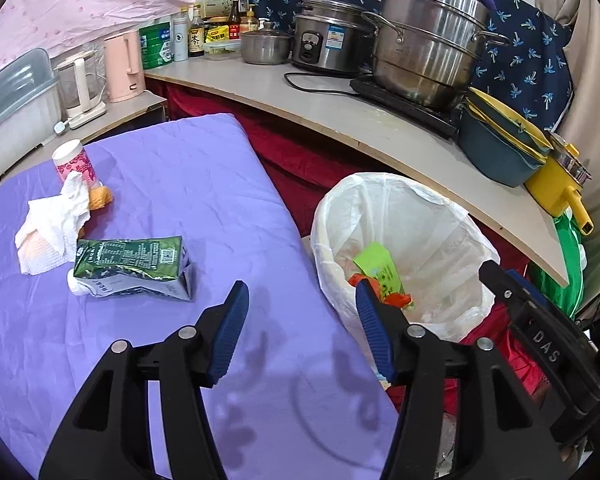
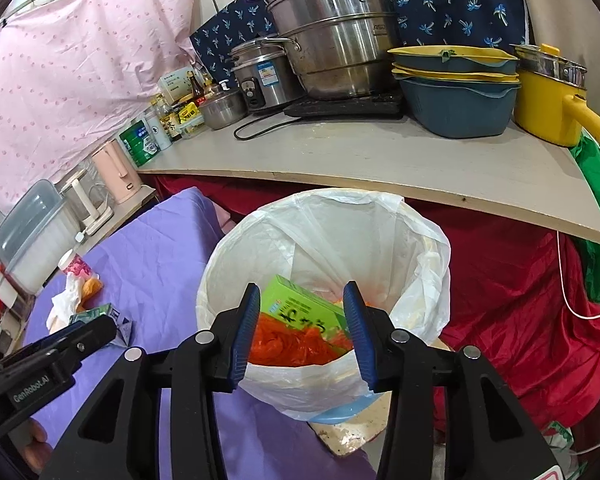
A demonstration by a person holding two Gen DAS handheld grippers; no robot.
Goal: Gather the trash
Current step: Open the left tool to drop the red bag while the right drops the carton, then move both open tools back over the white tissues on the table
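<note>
A bin lined with a white bag (image 1: 404, 240) (image 2: 324, 248) stands right of the purple-covered table (image 1: 172, 208). Inside lie a green box (image 2: 300, 308) (image 1: 378, 266) and an orange wrapper (image 2: 288, 340). On the table lie a crushed green carton (image 1: 132, 268), a crumpled white tissue (image 1: 56, 224), a pink paper cup (image 1: 74, 160) and an orange scrap (image 1: 100, 198). My left gripper (image 1: 300, 300) is open and empty above the table's right edge, right of the carton. My right gripper (image 2: 300, 304) is open and empty over the bin's mouth.
A counter (image 2: 380, 156) behind the bin carries steel pots (image 2: 332, 28), a rice cooker (image 2: 260, 76), blue basins (image 2: 456, 88), a yellow pot (image 2: 556, 100) and bottles. Kettles (image 1: 100, 72) and a plastic box (image 1: 16, 100) stand far left. Red cloth (image 2: 520, 300) hangs under the counter.
</note>
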